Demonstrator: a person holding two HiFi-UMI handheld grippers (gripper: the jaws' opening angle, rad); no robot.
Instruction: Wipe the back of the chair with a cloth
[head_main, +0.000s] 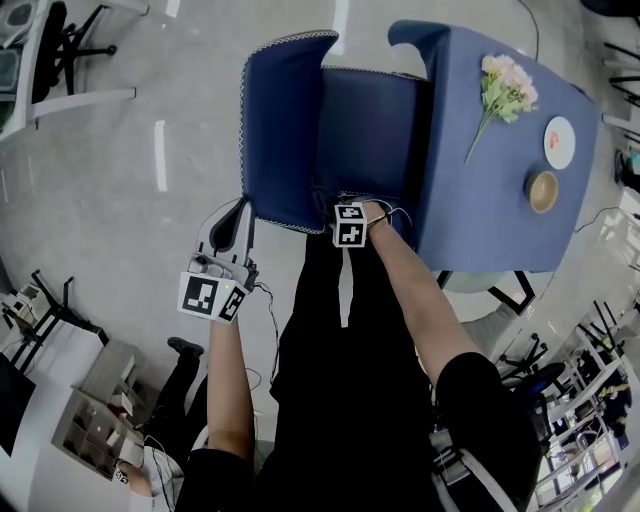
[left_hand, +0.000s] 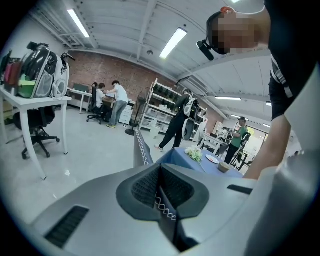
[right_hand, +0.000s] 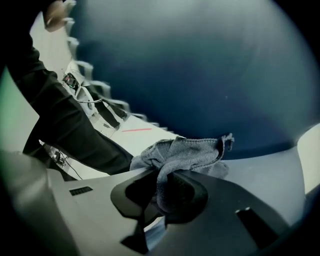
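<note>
The blue chair (head_main: 375, 130) stands in front of me, its backrest (head_main: 280, 130) with white zigzag edging on the left. My left gripper (head_main: 243, 207) is shut on the lower edge of that backrest. In the left gripper view the stitched edge (left_hand: 142, 150) runs straight into the closed left gripper (left_hand: 161, 187). My right gripper (head_main: 350, 207) is low at the chair's near side, its tips hidden under its marker cube. In the right gripper view the right gripper (right_hand: 162, 187) is shut on a crumpled grey cloth (right_hand: 185, 155), close to the dark blue chair surface (right_hand: 200, 75).
A table under a blue cloth (head_main: 500, 230) touches the chair on the right, carrying flowers (head_main: 505, 90), a plate (head_main: 559, 140) and a cup (head_main: 543, 190). A white desk (left_hand: 30, 100), shelving (left_hand: 162, 107) and several people stand farther off. A low shelf (head_main: 100, 410) is behind me on the left.
</note>
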